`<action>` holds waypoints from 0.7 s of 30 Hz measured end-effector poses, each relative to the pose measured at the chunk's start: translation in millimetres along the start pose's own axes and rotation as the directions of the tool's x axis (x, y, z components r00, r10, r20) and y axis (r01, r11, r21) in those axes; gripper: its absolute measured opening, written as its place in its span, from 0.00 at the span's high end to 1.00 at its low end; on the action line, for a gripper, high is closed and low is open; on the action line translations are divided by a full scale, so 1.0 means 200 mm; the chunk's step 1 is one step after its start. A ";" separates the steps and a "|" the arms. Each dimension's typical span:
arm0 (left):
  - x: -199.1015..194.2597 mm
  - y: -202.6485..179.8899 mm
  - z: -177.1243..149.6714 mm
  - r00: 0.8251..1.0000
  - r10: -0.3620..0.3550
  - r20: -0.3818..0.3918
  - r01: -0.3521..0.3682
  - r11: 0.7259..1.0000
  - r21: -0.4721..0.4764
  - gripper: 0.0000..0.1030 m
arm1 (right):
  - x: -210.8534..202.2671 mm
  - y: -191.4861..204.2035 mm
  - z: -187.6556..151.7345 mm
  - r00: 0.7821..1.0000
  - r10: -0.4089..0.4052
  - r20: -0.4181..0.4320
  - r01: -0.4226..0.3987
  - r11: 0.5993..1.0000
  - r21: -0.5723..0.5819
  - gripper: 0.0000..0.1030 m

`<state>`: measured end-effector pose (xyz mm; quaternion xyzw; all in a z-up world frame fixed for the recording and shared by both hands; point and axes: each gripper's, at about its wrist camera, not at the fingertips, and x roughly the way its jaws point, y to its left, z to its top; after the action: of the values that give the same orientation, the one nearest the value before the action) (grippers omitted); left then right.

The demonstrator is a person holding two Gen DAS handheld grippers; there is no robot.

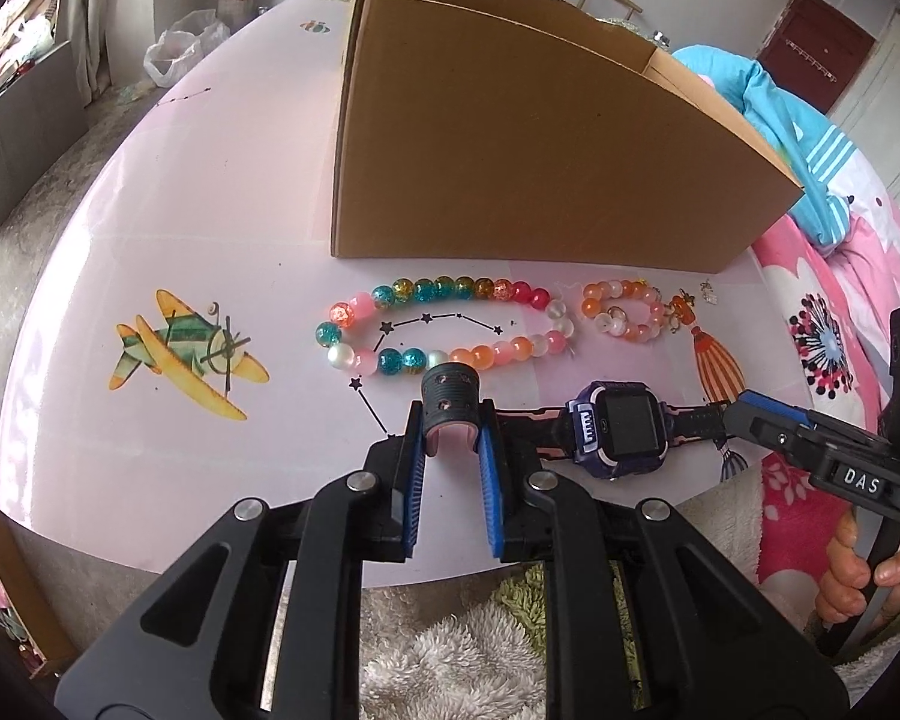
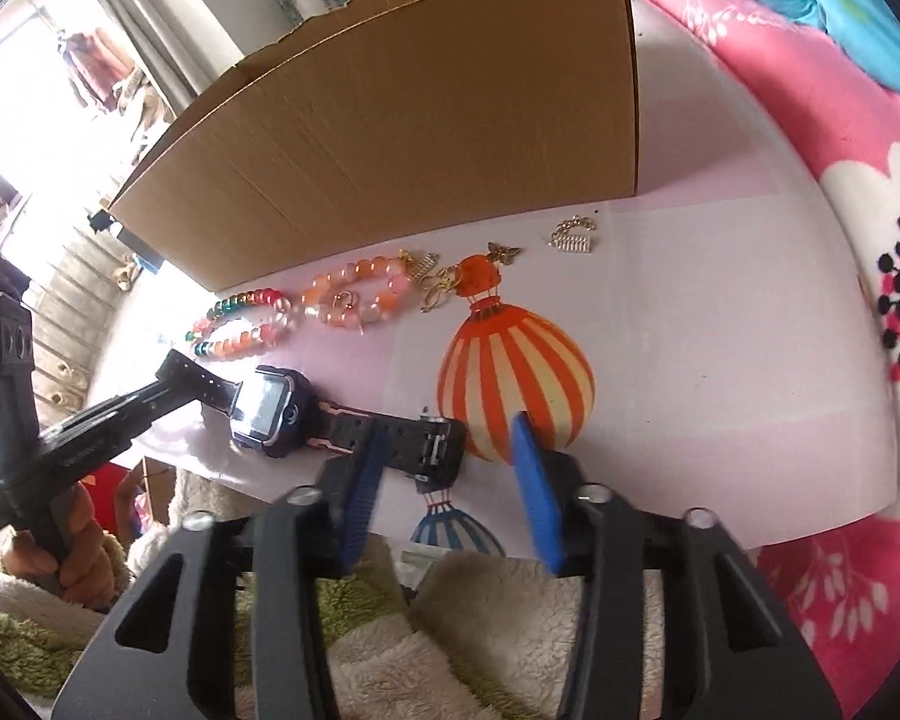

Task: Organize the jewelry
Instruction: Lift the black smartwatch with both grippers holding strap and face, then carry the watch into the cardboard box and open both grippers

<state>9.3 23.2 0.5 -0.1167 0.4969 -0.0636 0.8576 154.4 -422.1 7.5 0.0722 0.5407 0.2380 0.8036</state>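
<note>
Left gripper [image 1: 452, 438] is clamped on watch [image 1: 615, 429] strap, right gripper [image 2: 444, 450] spread at buckle end; light, flexible, best held by strap.

Cardboard box [image 1: 540, 138] interior hidden; gold charm [image 2: 575, 238] too small to identify.

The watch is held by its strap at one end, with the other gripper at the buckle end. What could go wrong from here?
1. The left gripper pinches only the curled strap tip, so the watch could slip out when lifted.
2. The right gripper is not yet clamped on the buckle end; closing off-centre may push the watch off the table edge close by.
3. A swinging strap could scatter the bead necklace just behind.
</note>
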 end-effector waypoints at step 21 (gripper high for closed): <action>0.02 0.02 0.00 1.000 -0.005 0.003 0.005 1.000 -0.010 0.84 | 0.05 -0.02 -0.15 0.986 0.163 -0.027 -0.157 0.976 0.151 0.80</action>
<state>11.1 26.2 -2.9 -0.1223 0.4955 -0.0633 0.8576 132.2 -426.3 -13.8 0.1703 0.5648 0.2625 0.7636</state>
